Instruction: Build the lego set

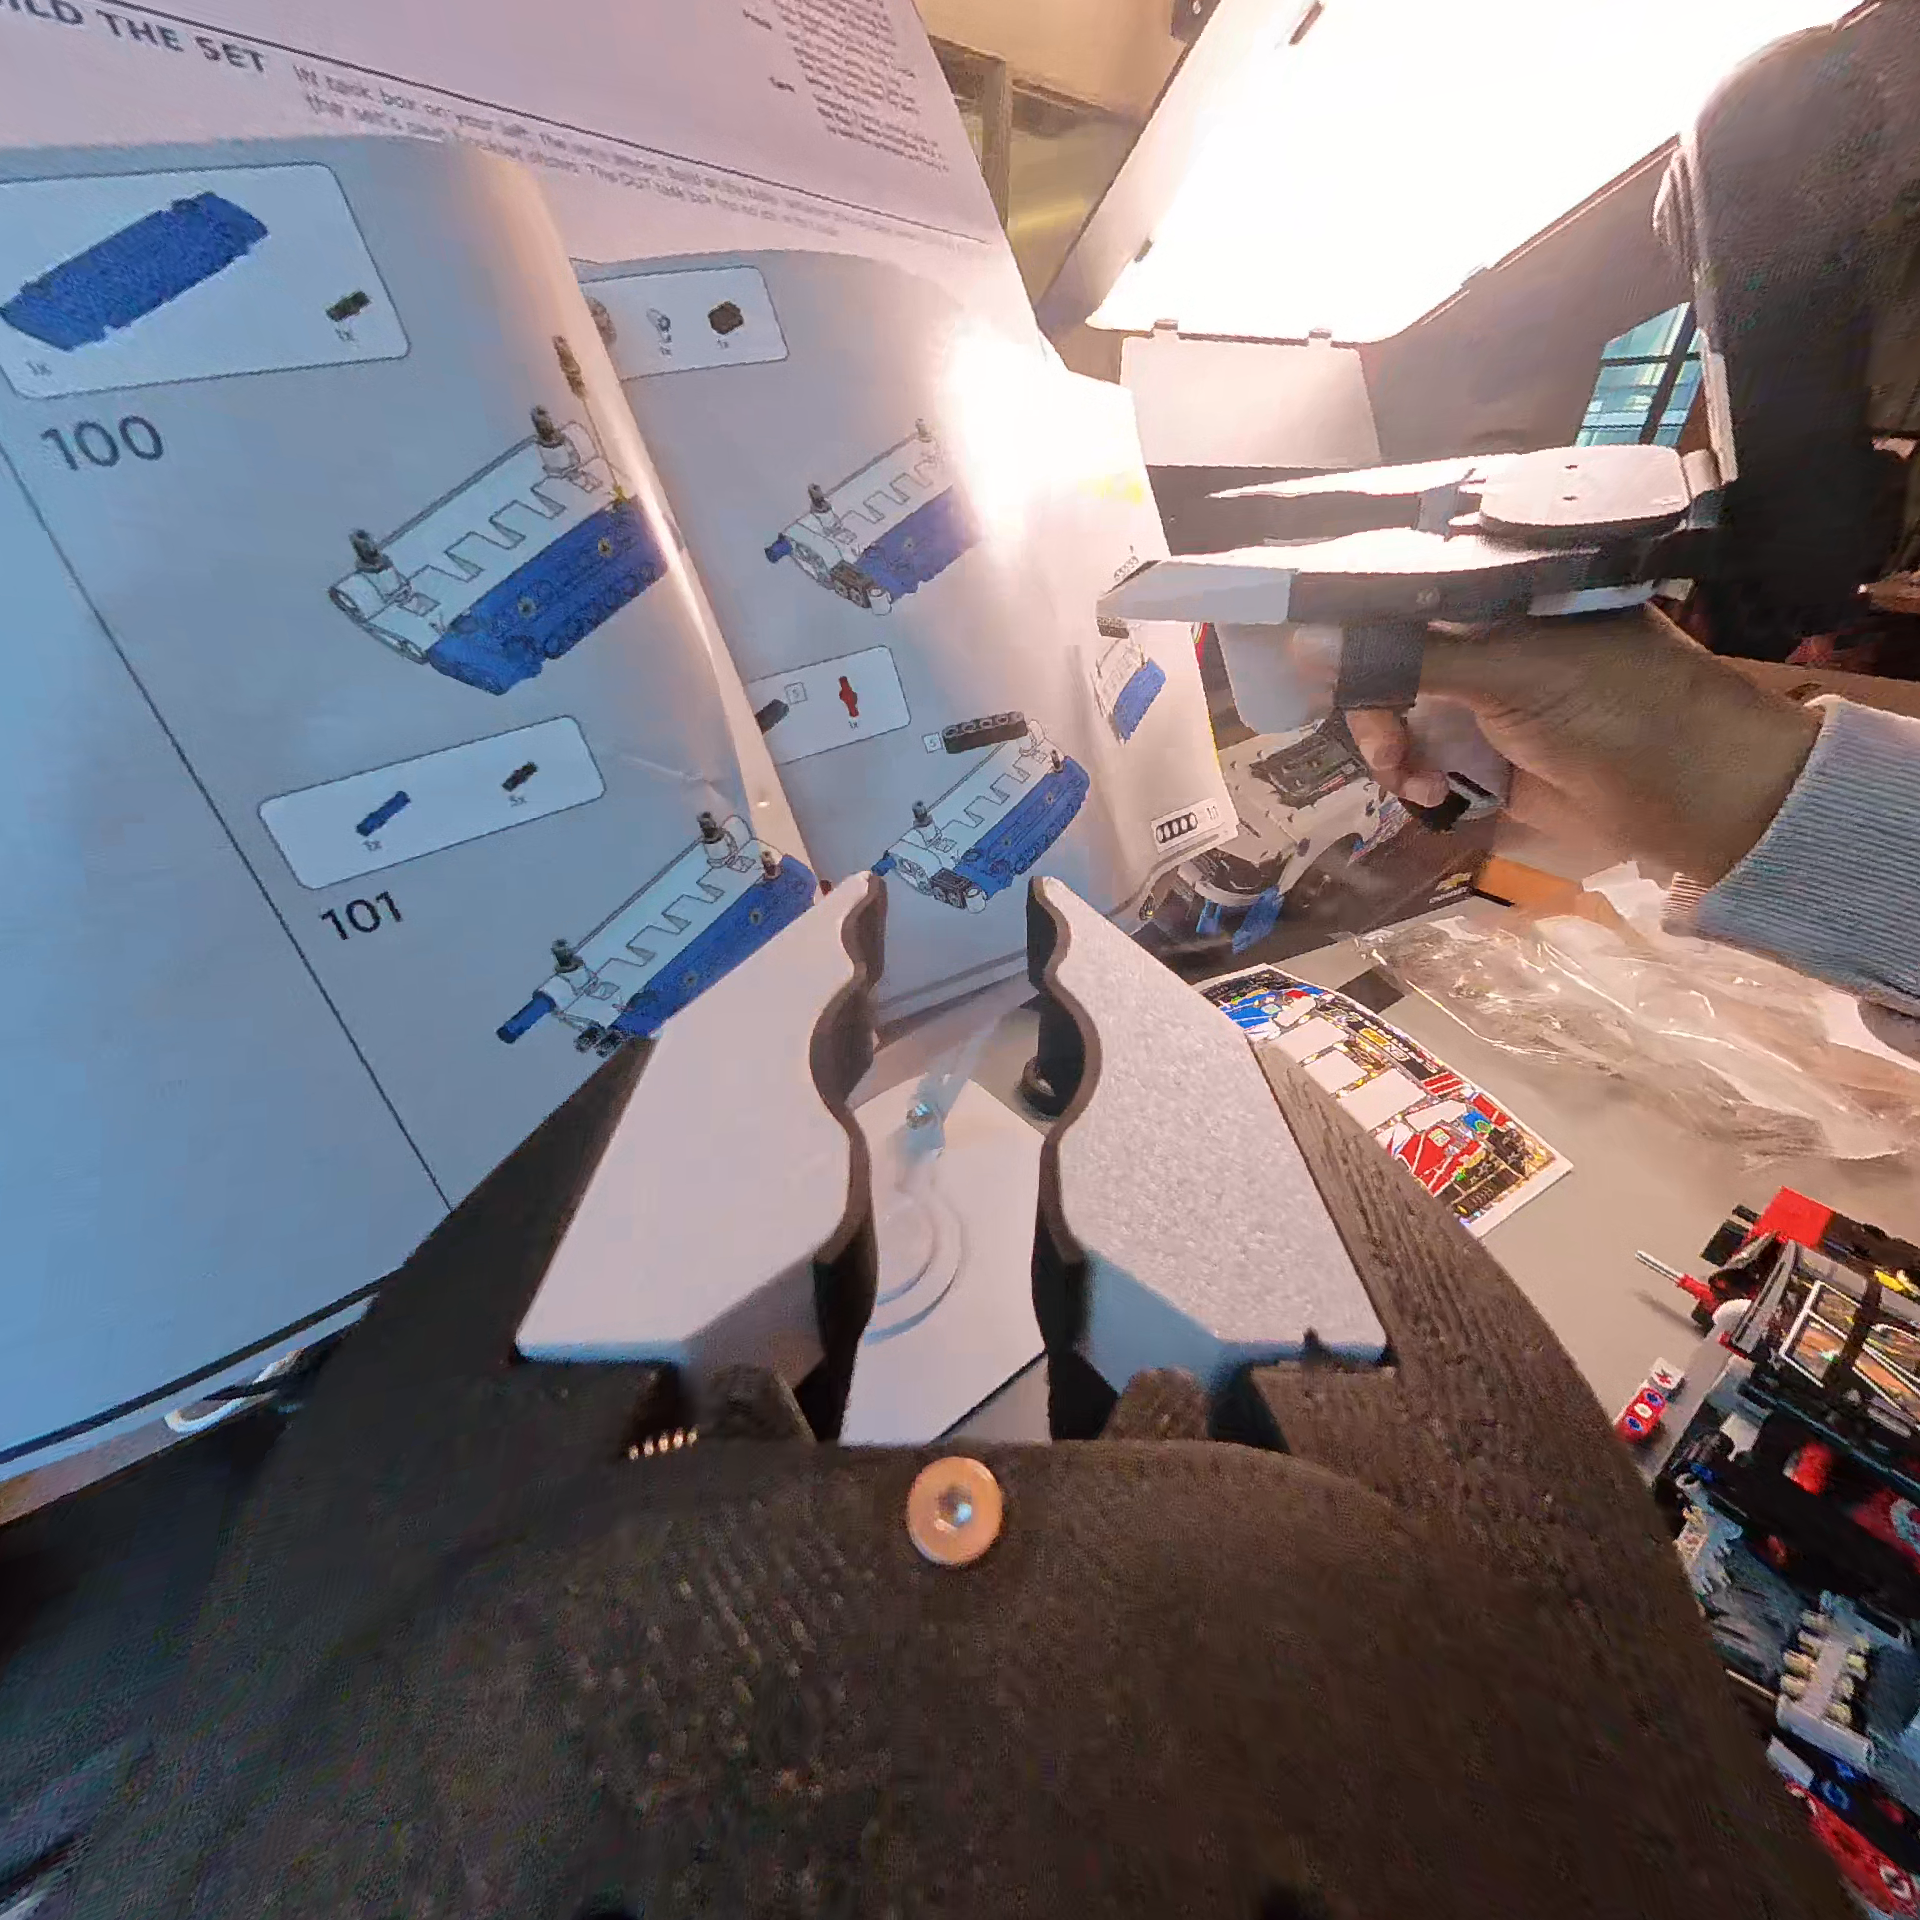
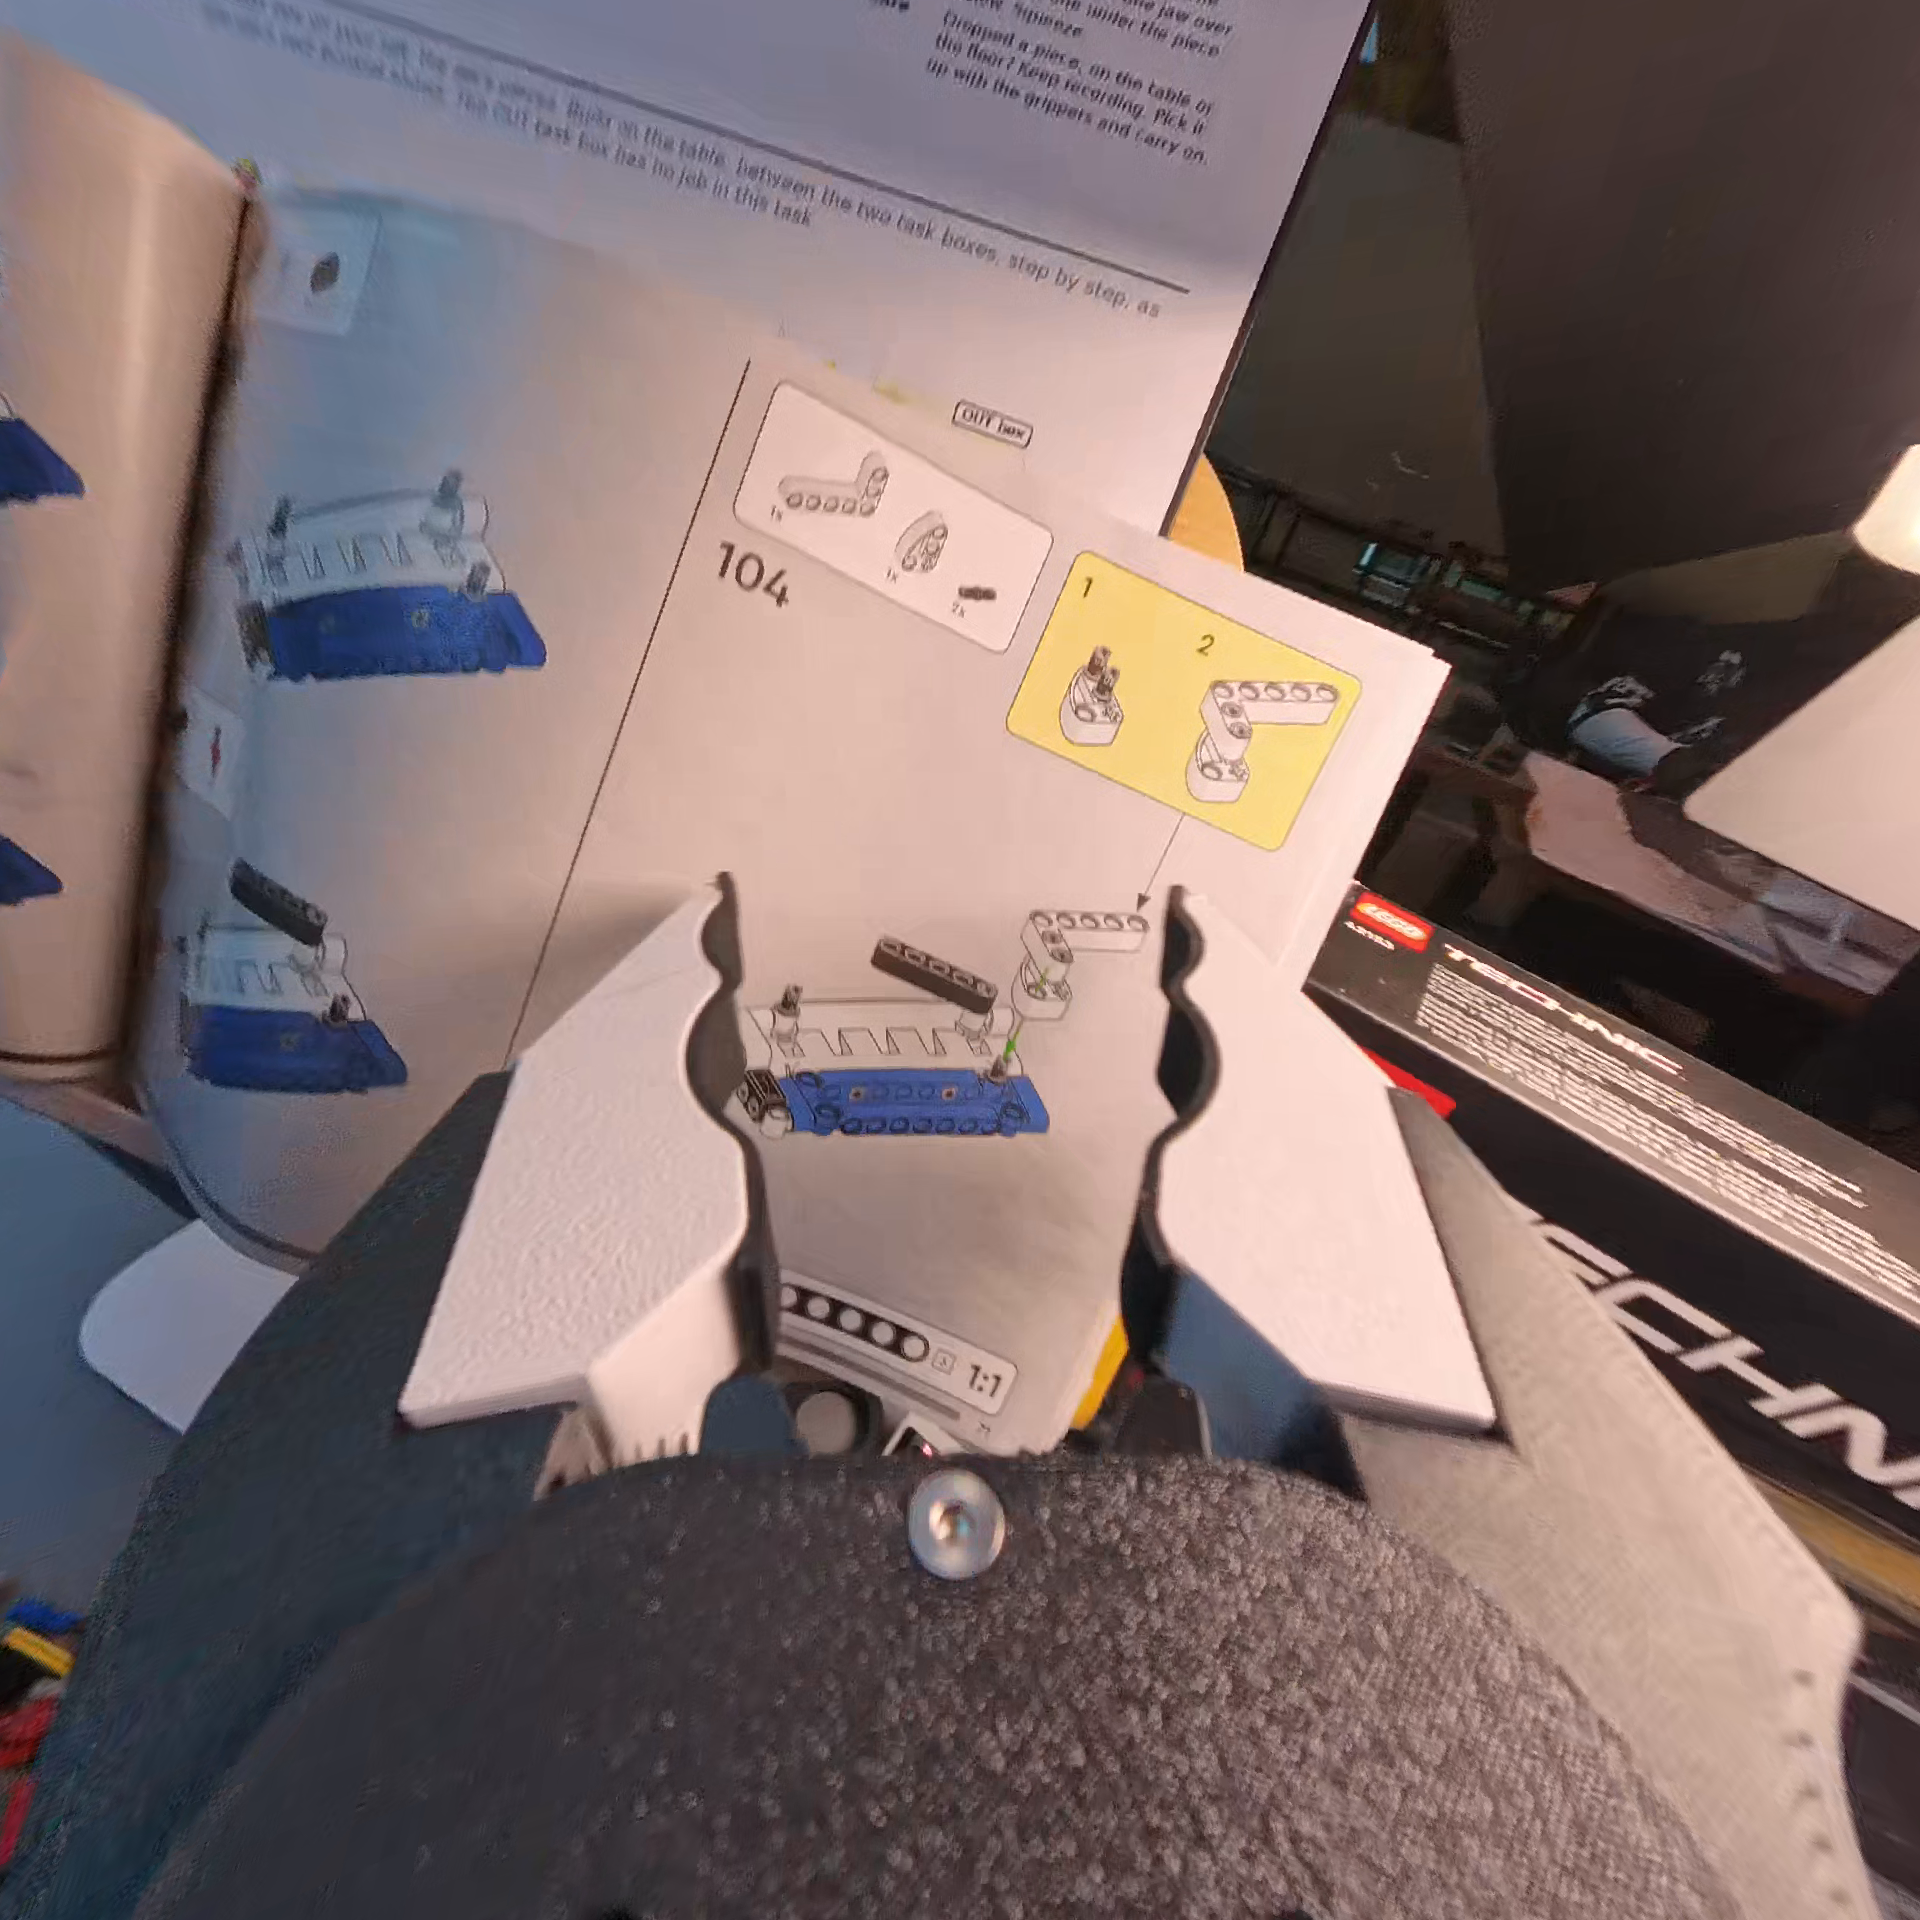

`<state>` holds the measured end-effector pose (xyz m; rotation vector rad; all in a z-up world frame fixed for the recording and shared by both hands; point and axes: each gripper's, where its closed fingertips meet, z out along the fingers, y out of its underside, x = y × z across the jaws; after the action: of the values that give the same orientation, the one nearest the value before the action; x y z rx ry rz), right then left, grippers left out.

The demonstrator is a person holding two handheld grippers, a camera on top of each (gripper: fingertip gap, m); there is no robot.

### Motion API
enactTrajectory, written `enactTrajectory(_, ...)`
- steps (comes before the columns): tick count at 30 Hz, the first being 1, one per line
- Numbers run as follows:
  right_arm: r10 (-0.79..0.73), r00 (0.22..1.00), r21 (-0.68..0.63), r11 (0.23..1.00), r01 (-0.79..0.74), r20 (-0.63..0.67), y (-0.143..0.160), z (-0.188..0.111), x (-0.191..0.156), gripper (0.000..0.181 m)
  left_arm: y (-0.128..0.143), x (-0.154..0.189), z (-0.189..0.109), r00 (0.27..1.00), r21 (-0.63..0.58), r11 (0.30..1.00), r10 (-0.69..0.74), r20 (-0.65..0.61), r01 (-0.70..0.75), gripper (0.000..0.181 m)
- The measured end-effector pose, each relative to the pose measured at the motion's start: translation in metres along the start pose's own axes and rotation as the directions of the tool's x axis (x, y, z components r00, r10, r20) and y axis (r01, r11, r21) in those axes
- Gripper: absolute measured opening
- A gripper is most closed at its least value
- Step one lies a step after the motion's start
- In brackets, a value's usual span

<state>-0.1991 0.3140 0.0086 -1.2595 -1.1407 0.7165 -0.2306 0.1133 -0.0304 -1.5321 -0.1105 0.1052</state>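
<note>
An open instruction booklet (image 1: 447, 582) stands upright in front of both grippers, showing build steps of a blue and white assembly. My left gripper (image 1: 956, 888) is slightly open and empty, just in front of the booklet's lower edge. My right gripper (image 2: 948, 894) is wide open and empty, with the booklet's right-hand page (image 2: 894, 790) close behind its fingers. It also shows in the left wrist view (image 1: 1158, 545), held by a hand beside the page's right edge. A partly built red and black lego model (image 1: 1829, 1340) sits at the right.
A printed sheet (image 1: 623, 94) stands behind the booklet. A sticker sheet (image 1: 1392, 1101) and a crumpled clear plastic bag (image 1: 1621, 1018) lie on the grey table. The black lego box (image 2: 1621, 1122) lies to the right. Loose pieces (image 2: 31, 1662) show at the lower left.
</note>
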Motion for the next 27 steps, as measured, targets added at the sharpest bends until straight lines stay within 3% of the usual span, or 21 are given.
enactTrajectory(1,0.034,0.999,-0.008,0.999,-0.034,0.035,-0.004,0.004,-0.001,0.097,-0.001,0.001,0.002,1.000,-0.001,1.000,0.004,-0.002,-0.004,0.025)
enactTrajectory(4,0.060,0.993,-0.119,0.992,-0.048,0.099,-0.001,0.021,-0.012,0.122,-0.004,0.003,0.005,1.000,0.004,1.000,0.001,-0.002,-0.001,0.025)
enactTrajectory(6,0.014,0.998,-0.153,0.988,-0.005,0.061,0.001,0.025,-0.014,0.116,-0.004,0.001,0.004,1.000,0.006,1.000,-0.003,0.001,0.003,0.025)
enactTrajectory(7,-0.018,0.999,-0.159,0.987,0.025,0.050,0.002,0.025,-0.016,0.102,-0.004,0.000,0.004,1.000,0.008,1.000,-0.005,0.003,0.005,0.025)
enactTrajectory(8,-0.040,0.998,-0.154,0.987,0.047,0.051,0.003,0.023,-0.021,0.074,-0.003,-0.001,0.004,1.000,0.009,1.000,-0.008,0.005,0.007,0.025)
enactTrajectory(11,-0.093,0.990,-0.136,0.985,0.108,0.107,0.008,0.021,-0.046,0.025,0.001,-0.003,0.004,1.000,-0.001,1.000,-0.023,0.002,0.023,0.026)
enactTrajectory(13,-0.117,0.987,-0.126,0.983,0.131,0.112,0.007,0.017,-0.053,0.010,0.001,-0.002,0.003,1.000,-0.003,1.000,-0.026,-0.004,0.026,0.027)
enactTrajectory(17,-0.104,0.983,-0.071,0.991,0.116,0.150,0.002,-0.011,-0.062,0.019,-0.010,0.004,-0.006,0.997,0.030,0.999,-0.042,-0.063,0.044,0.036)
enactTrajectory(20,-0.109,0.963,-0.075,0.988,0.132,0.248,0.024,-0.041,-0.077,0.030,-0.026,0.019,-0.012,0.978,0.051,0.990,-0.122,-0.167,0.132,0.044)
enactTrajectory(23,-0.103,0.935,-0.028,0.992,0.120,0.339,0.048,-0.068,-0.094,0.027,-0.041,0.041,-0.011,0.947,0.051,0.978,-0.180,-0.268,0.200,0.045)
enactTrajectory(27,-0.061,0.924,0.103,0.994,0.023,0.377,0.044,-0.094,-0.111,0.025,-0.041,0.067,0.005,0.896,-0.006,0.960,-0.264,-0.358,0.280,0.049)
